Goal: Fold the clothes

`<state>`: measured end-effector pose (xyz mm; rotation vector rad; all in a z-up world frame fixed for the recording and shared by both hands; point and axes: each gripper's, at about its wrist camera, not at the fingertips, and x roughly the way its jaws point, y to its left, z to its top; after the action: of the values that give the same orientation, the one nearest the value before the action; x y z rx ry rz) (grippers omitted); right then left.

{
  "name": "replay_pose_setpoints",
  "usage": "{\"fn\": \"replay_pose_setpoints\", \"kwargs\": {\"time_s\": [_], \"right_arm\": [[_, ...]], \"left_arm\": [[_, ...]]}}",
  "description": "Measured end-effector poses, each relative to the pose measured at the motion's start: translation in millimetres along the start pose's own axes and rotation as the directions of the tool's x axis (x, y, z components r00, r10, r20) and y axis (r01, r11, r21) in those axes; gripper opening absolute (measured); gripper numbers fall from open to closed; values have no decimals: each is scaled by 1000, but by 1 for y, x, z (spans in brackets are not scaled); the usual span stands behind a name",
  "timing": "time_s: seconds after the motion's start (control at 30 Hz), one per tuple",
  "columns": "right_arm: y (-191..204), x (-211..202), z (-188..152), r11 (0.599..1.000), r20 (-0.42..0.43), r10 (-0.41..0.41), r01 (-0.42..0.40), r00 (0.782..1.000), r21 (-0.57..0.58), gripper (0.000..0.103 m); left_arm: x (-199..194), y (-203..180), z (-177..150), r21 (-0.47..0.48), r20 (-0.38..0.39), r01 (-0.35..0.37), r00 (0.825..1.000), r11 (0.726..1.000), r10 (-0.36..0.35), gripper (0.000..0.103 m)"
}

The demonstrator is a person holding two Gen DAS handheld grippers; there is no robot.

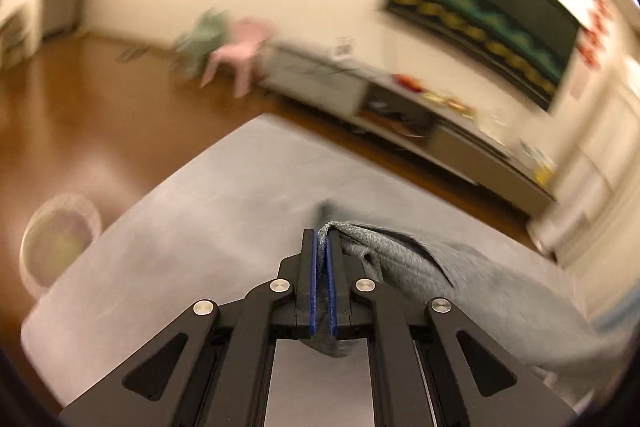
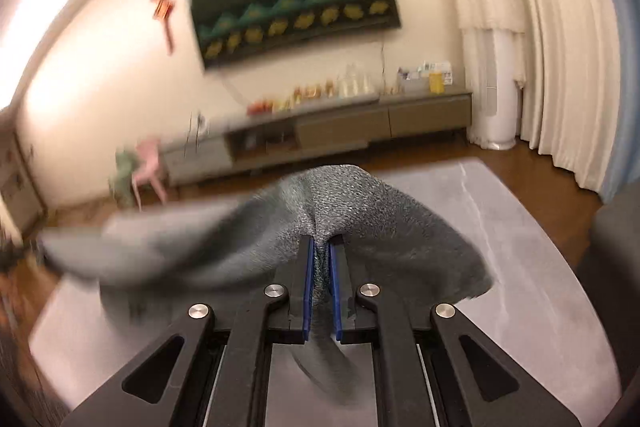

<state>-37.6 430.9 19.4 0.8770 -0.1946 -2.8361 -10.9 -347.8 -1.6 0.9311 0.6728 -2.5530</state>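
Overhanging grey garment (image 2: 360, 211), table (image 2: 520, 227) edge

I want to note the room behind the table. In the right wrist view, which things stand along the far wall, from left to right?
Green chair → pink chair → low TV cabinet → tall white floor-standing unit → white curtains.

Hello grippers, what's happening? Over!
Left gripper shut on grey cloth. Right gripper shut on it too. Cloth lifted over grey table. Nothing blocking.
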Motion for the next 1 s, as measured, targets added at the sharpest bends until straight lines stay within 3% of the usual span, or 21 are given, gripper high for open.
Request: {"fn": "replay_pose_setpoints", "kwargs": {"time_s": [0.07,0.1,0.17,0.2,0.23,0.27,0.3,0.33,0.37,0.4,0.47,0.5,0.57,0.73,0.87,1.0], "right_arm": [[-8,12,-55,999,-223,31,-21,974,47,23],[-18,20,-78,995,-301,1,29,954,94,37],[-34,33,-106,978,-441,-70,149,895,146,37],[-38,29,-104,974,-433,-57,145,900,172,38],[-43,21,-98,970,-396,-27,119,918,210,46],[-47,13,-90,964,-360,0,97,933,249,53],[-53,7,-84,952,-322,37,64,946,298,66],[-60,4,-81,932,-280,95,14,955,363,69],[-69,4,-78,893,-233,175,-55,957,446,69],[-79,11,-78,835,-196,263,-122,945,536,69],[-87,30,-73,764,-179,333,-153,926,627,69],[-89,40,-70,746,-184,345,-150,921,648,69],[-89,60,-61,786,-246,295,-88,923,612,69],[-83,118,-27,857,-354,234,-20,906,514,69],[-88,169,-2,903,-398,143,45,906,427,69],[-107,212,18,907,-415,66,119,907,405,69]], "left_arm": [[31,20,-16,25,-162,-32,986,999,35,11],[43,25,-22,45,-211,-54,976,998,62,12],[50,21,-31,113,-251,-66,964,991,92,13],[47,8,-34,177,-253,-51,963,983,96,14],[40,-8,-36,232,-240,-36,966,972,93,17],[32,-26,-39,294,-218,-9,973,956,77,30],[23,-46,-43,358,-206,34,978,933,43,52],[18,-62,-48,405,-199,66,980,912,17,60],[14,-78,-52,444,-191,89,981,892,-2,65],[15,-90,-56,472,-188,92,982,877,-2,65],[25,-108,-66,489,-189,62,981,870,36,64],[31,-114,-70,501,-194,53,979,864,53,64],[33,-121,-83,541,-202,52,977,839,70,64],[51,-147,-108,625,-206,79,976,777,66,64],[79,-159,-100,636,-222,84,972,767,78,64],[110,-167,-87,639,-234,86,968,764,86,64]]}}
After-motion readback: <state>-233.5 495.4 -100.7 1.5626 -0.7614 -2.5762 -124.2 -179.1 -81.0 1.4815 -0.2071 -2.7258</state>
